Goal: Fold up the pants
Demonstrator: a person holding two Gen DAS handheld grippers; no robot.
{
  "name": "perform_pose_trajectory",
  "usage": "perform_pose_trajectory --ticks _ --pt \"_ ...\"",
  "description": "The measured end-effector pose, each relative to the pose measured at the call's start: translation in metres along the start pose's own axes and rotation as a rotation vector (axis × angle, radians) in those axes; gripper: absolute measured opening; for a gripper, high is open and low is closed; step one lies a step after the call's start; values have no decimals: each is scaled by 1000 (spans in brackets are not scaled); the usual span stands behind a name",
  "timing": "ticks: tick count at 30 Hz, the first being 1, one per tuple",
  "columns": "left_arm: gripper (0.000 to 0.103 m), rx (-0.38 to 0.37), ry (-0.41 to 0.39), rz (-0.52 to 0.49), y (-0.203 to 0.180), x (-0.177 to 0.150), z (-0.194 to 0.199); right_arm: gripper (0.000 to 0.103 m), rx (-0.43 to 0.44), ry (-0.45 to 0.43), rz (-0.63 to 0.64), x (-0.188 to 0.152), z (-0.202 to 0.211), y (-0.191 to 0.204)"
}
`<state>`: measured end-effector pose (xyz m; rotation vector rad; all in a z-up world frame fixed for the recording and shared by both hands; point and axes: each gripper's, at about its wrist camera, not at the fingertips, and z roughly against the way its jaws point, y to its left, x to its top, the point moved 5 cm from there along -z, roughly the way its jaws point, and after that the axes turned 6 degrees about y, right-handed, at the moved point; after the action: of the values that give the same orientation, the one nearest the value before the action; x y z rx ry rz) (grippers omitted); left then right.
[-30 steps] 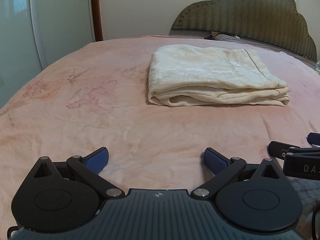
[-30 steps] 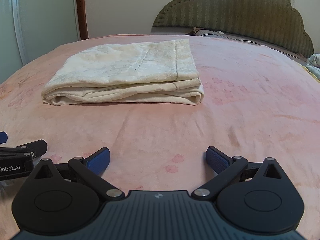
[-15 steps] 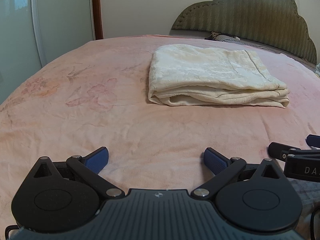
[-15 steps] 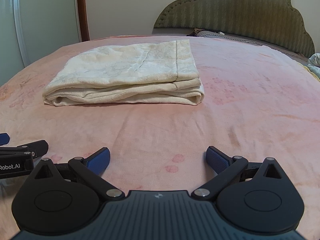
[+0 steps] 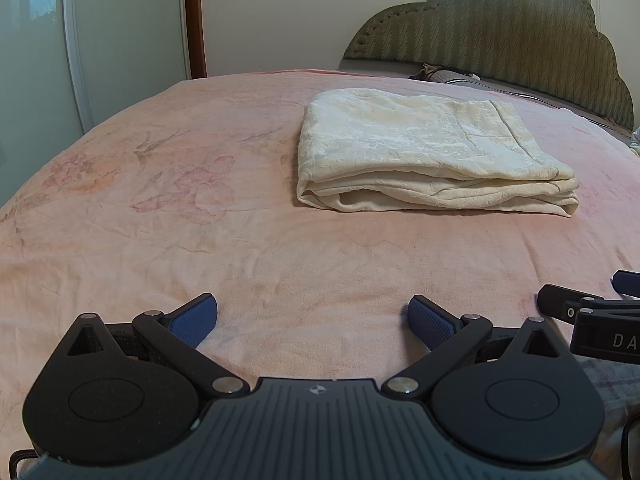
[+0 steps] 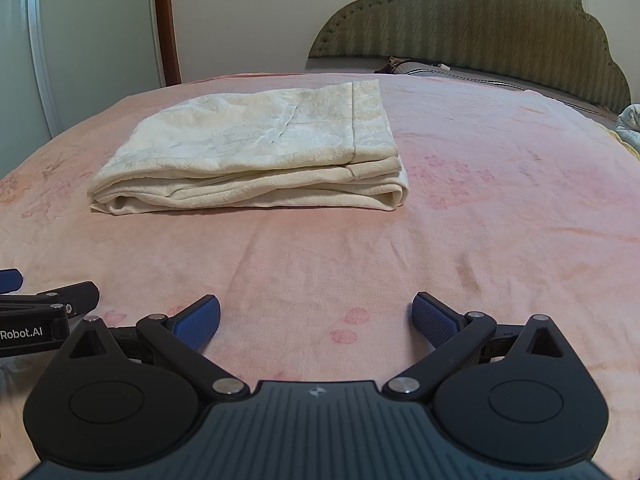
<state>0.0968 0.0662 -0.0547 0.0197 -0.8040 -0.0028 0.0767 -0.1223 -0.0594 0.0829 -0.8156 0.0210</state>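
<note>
Left gripper [image 5: 313, 318] and right gripper [image 6: 316, 320] are both wide open, holding nothing, low over the bed [image 5: 160, 208]. Cream pants [image 6: 256, 156] lie folded in the bed's middle, well apart from both.

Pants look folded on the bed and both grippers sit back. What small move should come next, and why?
Probably none beyond holding both back. The cream pants lie in a neat stacked rectangle on the pink bedspread; the left gripper and right gripper have jaws open, empty, well short of it.
</note>
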Motion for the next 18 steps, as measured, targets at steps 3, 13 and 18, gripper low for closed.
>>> perform_pose_trajectory --ticks 3,13,18 --pt "103 0 0 0 0 0 0 103 3 -1 -2 0 1 0" --pt "103 0 0 0 0 0 0 103 6 -3 -4 0 1 -1" --pt "103 0 0 1 0 0 0 103 -4 1 9 -1 1 0"
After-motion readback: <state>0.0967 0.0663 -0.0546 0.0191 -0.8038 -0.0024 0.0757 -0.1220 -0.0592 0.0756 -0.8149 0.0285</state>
